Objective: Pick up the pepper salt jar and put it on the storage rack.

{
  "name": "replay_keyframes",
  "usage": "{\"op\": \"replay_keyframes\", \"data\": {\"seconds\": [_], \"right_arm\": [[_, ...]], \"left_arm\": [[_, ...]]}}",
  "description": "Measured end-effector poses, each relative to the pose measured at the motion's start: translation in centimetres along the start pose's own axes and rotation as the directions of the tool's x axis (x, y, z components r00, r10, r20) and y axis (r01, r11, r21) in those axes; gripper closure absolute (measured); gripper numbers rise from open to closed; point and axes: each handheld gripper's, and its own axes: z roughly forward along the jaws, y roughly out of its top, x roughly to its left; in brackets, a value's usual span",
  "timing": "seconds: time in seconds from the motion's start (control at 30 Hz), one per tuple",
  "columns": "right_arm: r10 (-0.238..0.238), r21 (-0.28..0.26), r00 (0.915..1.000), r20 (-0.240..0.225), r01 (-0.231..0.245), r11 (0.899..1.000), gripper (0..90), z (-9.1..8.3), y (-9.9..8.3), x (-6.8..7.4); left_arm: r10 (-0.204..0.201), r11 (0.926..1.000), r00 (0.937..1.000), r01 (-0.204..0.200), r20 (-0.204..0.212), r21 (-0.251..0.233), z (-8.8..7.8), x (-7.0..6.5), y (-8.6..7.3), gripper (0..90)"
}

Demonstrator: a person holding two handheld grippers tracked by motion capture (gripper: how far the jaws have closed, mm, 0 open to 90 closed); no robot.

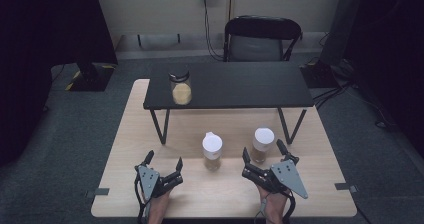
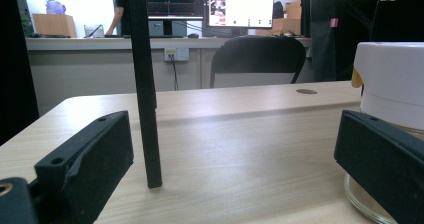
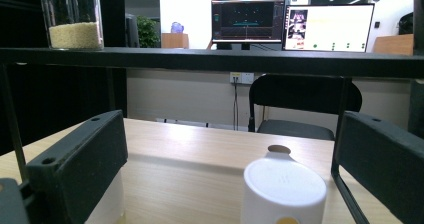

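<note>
Two white-lidded glass jars (image 1: pixel 212 151) (image 1: pixel 262 145) stand near the front of the pale wooden table (image 1: pixel 125 149), between and just ahead of the left gripper (image 1: pixel 164 161) and right gripper (image 1: pixel 263 151), both with jaws apart, gripping nothing.

Two white-lidded glass jars stood upright on tabletop, near edge: left jar (image 1: pixel 212 151) and right jar (image 1: pixel 262 145), close together, lids on.

left-view jar (image 2: pixel 385 84): cut off right | right-view near jar (image 3: pixel 107 206): hidden behind claw jaw
</note>
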Motion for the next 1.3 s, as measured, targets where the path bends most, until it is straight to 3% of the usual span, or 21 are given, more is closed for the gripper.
{"op": "replay_keyframes", "data": {"seconds": [0.6,1.3], "right_arm": [[-0.005,0.02,0.9977,-0.067,0.006,1.0,0.0,2.0,1.6,2.4],[0.001,0.041,0.9894,-0.145,0.005,0.999,0.6,4.1,0.8,6.3]], "left_arm": [[0.0,1.0,1.0,0.0,0.0,0.0,0.0,0.0,0.0,1.8],[0.0,1.0,1.0,0.0,-0.001,0.0,0.0,0.0,0.0,2.0]]}}
